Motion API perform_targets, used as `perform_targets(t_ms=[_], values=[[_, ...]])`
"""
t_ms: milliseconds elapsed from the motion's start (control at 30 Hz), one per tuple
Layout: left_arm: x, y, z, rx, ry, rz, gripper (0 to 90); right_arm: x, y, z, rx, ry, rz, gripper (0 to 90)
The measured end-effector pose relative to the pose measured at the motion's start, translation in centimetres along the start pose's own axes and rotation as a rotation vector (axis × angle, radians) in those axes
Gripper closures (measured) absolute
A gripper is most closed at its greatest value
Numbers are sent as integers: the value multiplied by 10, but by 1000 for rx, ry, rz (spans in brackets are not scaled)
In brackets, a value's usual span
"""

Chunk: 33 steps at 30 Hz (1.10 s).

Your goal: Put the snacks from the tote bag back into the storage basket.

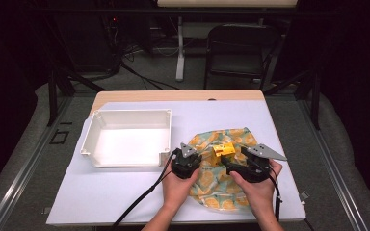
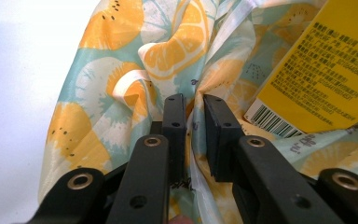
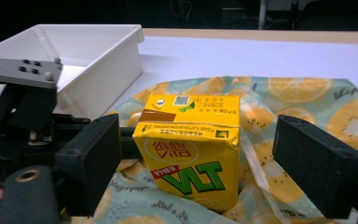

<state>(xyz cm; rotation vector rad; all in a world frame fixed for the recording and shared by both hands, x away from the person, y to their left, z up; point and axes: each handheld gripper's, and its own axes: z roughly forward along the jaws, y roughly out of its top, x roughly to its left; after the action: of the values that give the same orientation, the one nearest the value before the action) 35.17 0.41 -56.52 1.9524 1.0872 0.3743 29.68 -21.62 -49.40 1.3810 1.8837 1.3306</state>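
Note:
A yellow drink carton stands upright on a cloth bag printed with orange slices, right of the table's middle. My right gripper is open. In the right gripper view its two pads stand wide on either side of the carton, with a gap on each side. My left gripper sits at the bag's left edge, shut on a raised fold of the cloth. In the left gripper view its jaws are close together with fabric between them, and the carton's barcode side shows at the upper right.
An empty white tray lies left of the bag, with its near right corner close to the left gripper. A white mat covers the wooden table. A dark chair stands beyond the far edge.

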Motion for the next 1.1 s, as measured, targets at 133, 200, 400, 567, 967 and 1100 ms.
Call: perform_targets(t_ms=[133,200,400,567,967,1100], values=[[0,0,0,2,-1,6,799,4,-4,12,11,-20,8,129],[0,0,0,1,-1,6,800,6,-6,18,21,-28,2,130],[0,0,0,0,-5,10,802,12,-11,31,23,-76,-13,134],[0,0,-1,0,-6,11,802,14,-16,40,27,-107,-19,139],[-1,0,0,1,-7,16,804,11,-21,52,32,-125,-21,160],[-1,0,0,1,-6,17,805,10,-22,55,35,-116,-20,183]])
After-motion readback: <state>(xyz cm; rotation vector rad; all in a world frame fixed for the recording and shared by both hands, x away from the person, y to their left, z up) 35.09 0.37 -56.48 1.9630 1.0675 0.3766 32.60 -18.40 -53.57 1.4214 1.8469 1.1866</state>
